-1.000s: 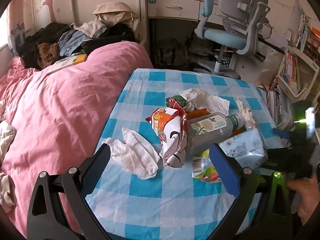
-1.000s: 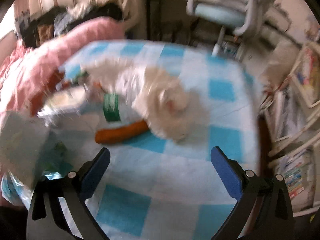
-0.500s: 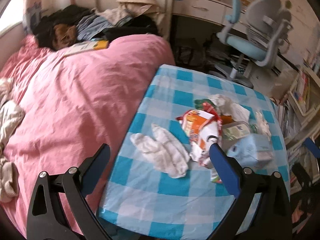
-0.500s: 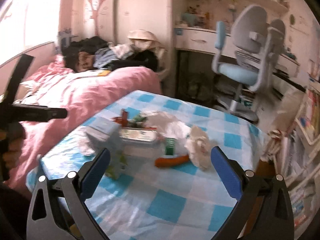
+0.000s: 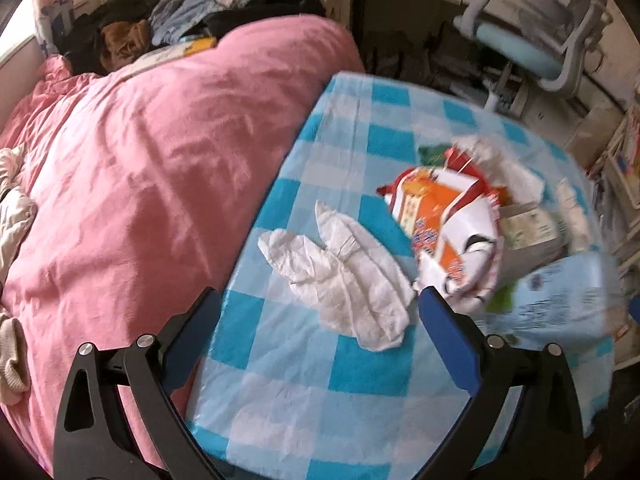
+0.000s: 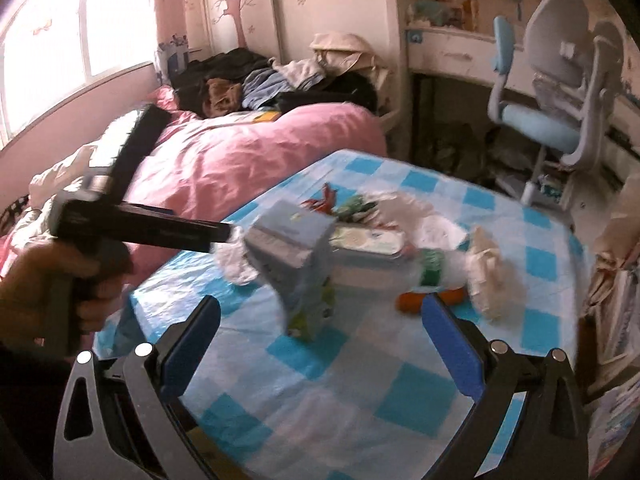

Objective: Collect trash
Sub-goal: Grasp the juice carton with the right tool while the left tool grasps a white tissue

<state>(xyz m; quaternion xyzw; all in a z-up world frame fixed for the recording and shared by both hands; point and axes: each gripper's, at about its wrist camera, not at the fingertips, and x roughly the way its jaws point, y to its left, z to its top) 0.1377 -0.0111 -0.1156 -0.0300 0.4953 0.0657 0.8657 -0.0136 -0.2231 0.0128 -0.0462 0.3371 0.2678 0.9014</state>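
Observation:
A heap of trash lies on the blue-checked table (image 5: 360,364). A crumpled white tissue (image 5: 344,276) lies nearest, just ahead of my left gripper (image 5: 320,312), which is open and holds nothing. Behind it are an orange-and-white snack bag (image 5: 448,220), a plastic bottle (image 5: 528,228) and a pale blue tissue pack (image 5: 560,300). My right gripper (image 6: 322,316) is open too, hovering over the table's near side. Its view shows the blue pack (image 6: 296,248), the bottle (image 6: 372,240), an orange wrapper (image 6: 416,300) and another tissue wad (image 6: 488,276).
A bed with a pink duvet (image 5: 140,160) presses against the table's left side, with a clothes pile (image 5: 180,12) at its head. A blue-grey desk chair (image 6: 560,92) stands behind the table. Shelves of books (image 5: 624,168) are on the right. A hand (image 6: 60,280) holds the left tool.
The left gripper has swung left and come closer to the white tissue. The right gripper has pulled back from the trash and tilted up, so the whole table shows.

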